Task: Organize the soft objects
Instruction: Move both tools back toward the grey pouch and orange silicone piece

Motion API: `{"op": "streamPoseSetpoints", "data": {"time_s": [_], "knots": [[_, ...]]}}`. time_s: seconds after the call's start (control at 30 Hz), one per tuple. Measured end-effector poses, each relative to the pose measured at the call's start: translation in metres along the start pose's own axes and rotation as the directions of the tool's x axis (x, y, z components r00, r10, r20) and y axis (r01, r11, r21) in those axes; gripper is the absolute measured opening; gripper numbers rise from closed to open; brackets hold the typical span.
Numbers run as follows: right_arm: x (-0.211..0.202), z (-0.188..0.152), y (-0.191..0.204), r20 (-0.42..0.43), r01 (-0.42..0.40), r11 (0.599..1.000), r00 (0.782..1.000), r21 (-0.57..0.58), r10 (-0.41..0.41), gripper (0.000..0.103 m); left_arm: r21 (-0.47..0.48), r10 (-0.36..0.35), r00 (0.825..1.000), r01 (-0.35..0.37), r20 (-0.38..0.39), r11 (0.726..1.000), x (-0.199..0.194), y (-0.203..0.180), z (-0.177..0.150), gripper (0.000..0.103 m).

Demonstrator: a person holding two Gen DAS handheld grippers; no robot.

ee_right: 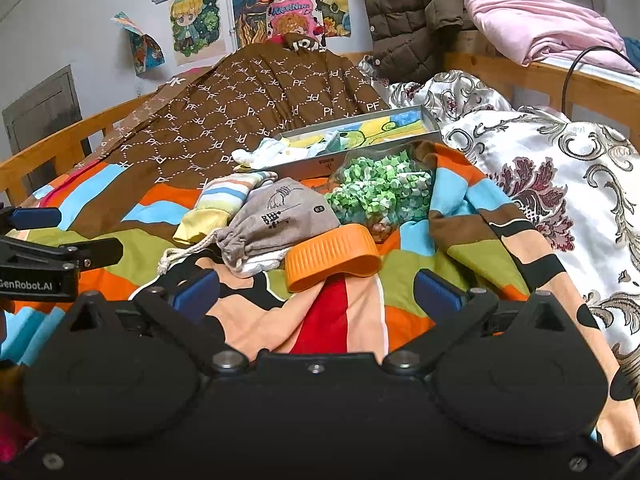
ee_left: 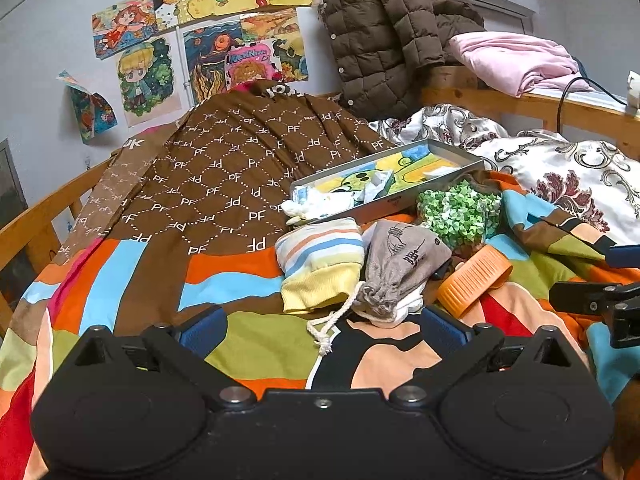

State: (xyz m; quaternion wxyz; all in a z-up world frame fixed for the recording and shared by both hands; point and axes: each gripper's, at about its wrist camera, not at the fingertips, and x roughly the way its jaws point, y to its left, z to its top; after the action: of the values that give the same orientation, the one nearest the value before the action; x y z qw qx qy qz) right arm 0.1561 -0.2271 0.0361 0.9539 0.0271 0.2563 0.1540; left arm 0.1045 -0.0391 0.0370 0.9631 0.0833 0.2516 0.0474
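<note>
Left wrist view: both grippers spread wide and empty over a cluttered bed (ee_left: 248, 336).

Largest to smallest: grey tray (ee_left: 452, 158) behind, then striped sock (ee_left: 320, 256), grey drawstring pouch (ee_left: 400, 268) touching it. Left gripper (ee_left: 320, 330) hangs just before the pouch; right gripper (ee_right: 316, 290) faces an orange lid (ee_right: 332, 256). Probably best to pinch the pouch's bunched neck, avoiding the loose cord (ee_left: 328, 326).

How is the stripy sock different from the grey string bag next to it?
The striped pastel sock has coloured bands and a yellow cuff; the grey drawstring pouch is plain grey with dark printed marks. The pouch is cinched shut with a white cord; the sock has none. Both are soft cloth, lying touching on the colourful bedspread.
</note>
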Motion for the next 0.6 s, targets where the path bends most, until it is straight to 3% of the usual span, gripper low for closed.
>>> {"op": "streamPoseSetpoints", "data": {"time_s": [0.2,0.6], "knots": [[0.003,-0.001,0.001,-0.002,0.009,1.000,1.000,0.009,-0.009,0.102,0.040,-0.010,1.000,0.010,-0.004,0.999,0.002,-0.001,0.005,0.102],[0.027,0.004,0.000,-0.017,0.045,0.999,0.999,-0.012,-0.045,0.102,0.194,-0.100,0.993,0.110,-0.064,0.975,0.018,0.003,0.016,0.102]]}}
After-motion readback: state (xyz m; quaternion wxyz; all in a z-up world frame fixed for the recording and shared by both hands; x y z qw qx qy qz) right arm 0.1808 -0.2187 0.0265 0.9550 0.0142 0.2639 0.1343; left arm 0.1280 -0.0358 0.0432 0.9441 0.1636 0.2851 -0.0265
